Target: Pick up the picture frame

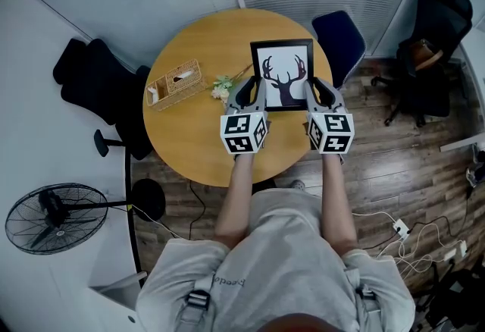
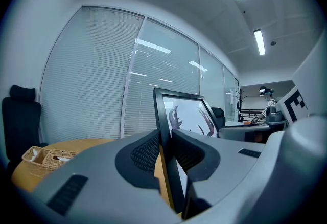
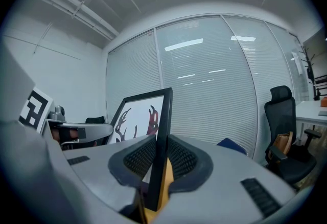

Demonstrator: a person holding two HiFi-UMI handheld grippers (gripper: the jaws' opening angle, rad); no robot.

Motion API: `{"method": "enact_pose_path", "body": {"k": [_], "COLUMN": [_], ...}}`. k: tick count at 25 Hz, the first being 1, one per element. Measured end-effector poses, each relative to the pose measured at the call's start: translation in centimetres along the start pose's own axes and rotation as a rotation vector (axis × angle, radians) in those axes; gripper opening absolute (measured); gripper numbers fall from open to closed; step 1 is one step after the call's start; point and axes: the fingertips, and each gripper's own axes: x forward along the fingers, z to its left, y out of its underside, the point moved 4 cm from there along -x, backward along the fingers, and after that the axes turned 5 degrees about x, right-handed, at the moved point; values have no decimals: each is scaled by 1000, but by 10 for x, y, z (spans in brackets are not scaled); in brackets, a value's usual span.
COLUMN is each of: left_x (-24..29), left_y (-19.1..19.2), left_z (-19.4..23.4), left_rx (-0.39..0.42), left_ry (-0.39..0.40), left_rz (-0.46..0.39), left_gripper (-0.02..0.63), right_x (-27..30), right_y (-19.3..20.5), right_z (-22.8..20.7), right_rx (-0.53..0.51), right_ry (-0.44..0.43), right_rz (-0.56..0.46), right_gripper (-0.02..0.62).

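Grasp was done. 2 grippers were clamped on the picture frame (image 1: 282,57): the left gripper (image 1: 252,92) pinched its left edge and the right gripper (image 1: 317,92) pinched its right edge. In both gripper views the ribbed pads pressed on the black rim (image 2: 164,131) (image 3: 161,131). The frame stood upright over the far side of the round table (image 1: 189,133), deer print toward the person. I could not tell whether its bottom edge had cleared the wood. Likely left: lift it clear.
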Motion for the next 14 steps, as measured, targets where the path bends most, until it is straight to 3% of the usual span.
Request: {"method": "enact_pose_path", "body": {"k": [14], "left_x": [-4], "left_y": [3], "left_z": [6], "left_rx": [-12], "left_ry": [-7], "left_rz": [0], "left_gripper": [89], "right_x": [1], "right_y": [1], "right_z": [7], "right_rx": [-26], "right_ry": [-6], "right_rz": [0], "right_gripper": [77]}}
